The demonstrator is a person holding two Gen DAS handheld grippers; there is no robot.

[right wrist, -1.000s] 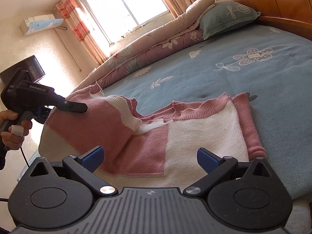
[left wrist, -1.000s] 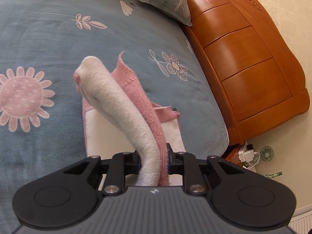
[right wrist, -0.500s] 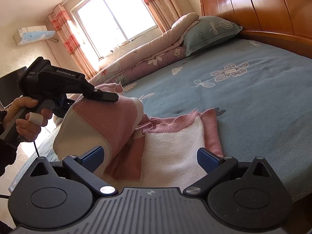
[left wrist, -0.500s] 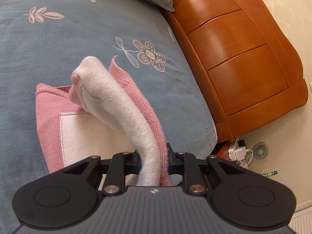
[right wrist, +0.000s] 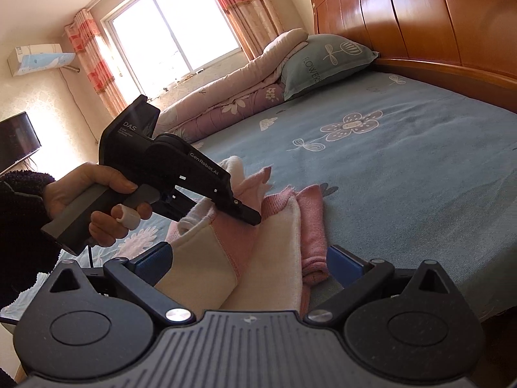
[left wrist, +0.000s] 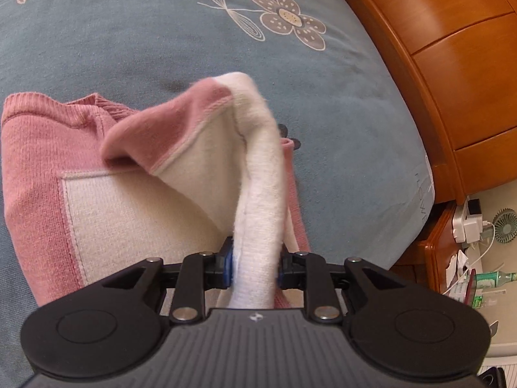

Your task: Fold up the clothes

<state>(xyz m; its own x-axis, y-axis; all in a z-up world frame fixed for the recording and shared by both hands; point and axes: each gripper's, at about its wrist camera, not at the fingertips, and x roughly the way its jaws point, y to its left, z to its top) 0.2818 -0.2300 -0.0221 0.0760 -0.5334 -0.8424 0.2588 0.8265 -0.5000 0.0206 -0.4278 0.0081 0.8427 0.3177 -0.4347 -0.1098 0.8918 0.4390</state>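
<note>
Cream knit fills my left gripper (left wrist: pixel 253 270): its blue pads are pressed onto a thick roll of the pink-and-cream sweater (left wrist: pixel 129 200), pinching it and holding that edge up off the blue flowered bedsheet (left wrist: pixel 129 48). Over the last second I have swung this pinched edge from the far left of the garment across toward the right, so the lifted flap now hangs over the flat cream panel where a second ago it was still spread wide. From the right wrist view, the left gripper (right wrist: pixel 250 218) sits just above the doubled layers, with the person's hand (right wrist: pixel 97 207) squeezing its handle. My right gripper (right wrist: pixel 248 265) stands spread wide, near edge of the sweater between its fingers but nothing gripped. I judge the fold nearly closed; the flap wants laying down square, since the soft knit slumps. Beyond lies the wooden headboard (right wrist: pixel 436 16).
</note>
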